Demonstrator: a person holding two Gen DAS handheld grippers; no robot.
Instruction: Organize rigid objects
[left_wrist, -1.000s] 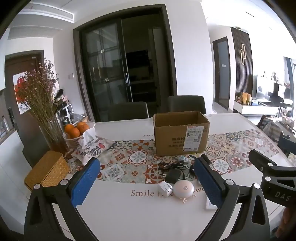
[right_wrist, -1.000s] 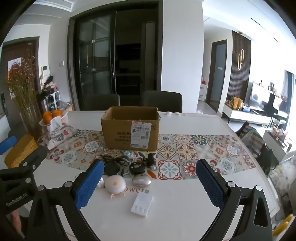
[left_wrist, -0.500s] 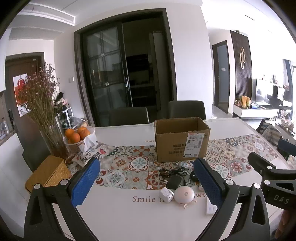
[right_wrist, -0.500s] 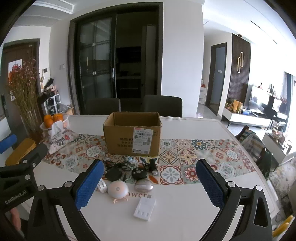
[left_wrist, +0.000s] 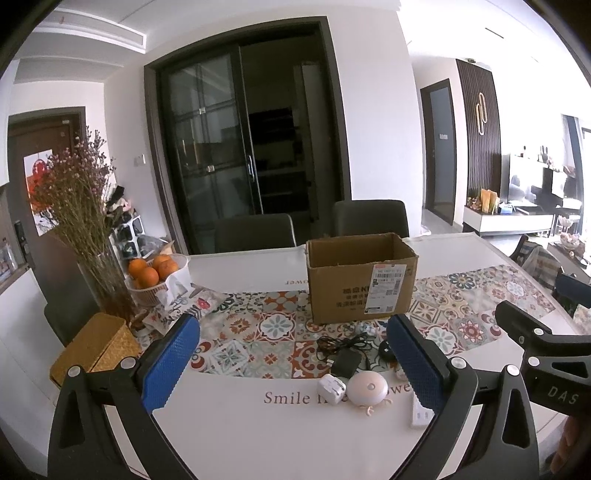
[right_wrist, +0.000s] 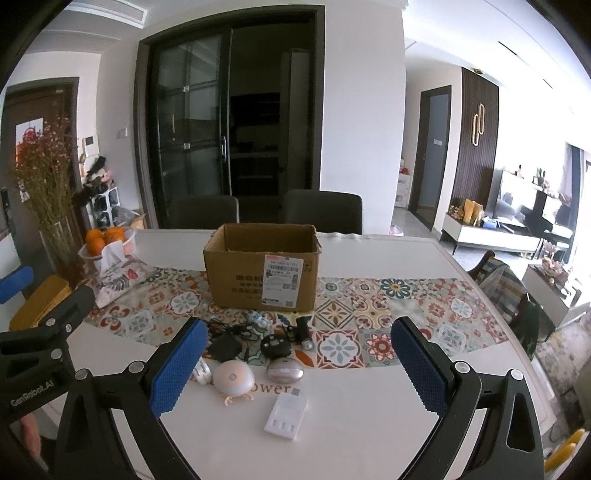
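An open cardboard box (right_wrist: 262, 275) stands on the patterned table runner; it also shows in the left wrist view (left_wrist: 362, 280). In front of it lie small devices: a round pink-white gadget (right_wrist: 233, 378) (left_wrist: 366, 387), a white battery charger (right_wrist: 285, 415), a silver oval device (right_wrist: 284, 370), a round black device (right_wrist: 275, 346), a black adapter with cable (right_wrist: 224, 348), a white plug (left_wrist: 331, 387) and a small black flashlight (right_wrist: 303, 332). My left gripper (left_wrist: 291, 363) and right gripper (right_wrist: 295, 367) are both open and empty, held above the table's near edge.
A bowl of oranges (left_wrist: 155, 275), a vase of dried flowers (left_wrist: 85, 221), a patterned tissue pouch (right_wrist: 116, 282) and a woven yellow box (left_wrist: 94, 347) stand at the table's left. Two dark chairs (right_wrist: 321, 212) stand behind the table.
Both grippers have drawn back and risen a little, so the box and the devices look smaller and lower in view. Nothing on the table has moved.
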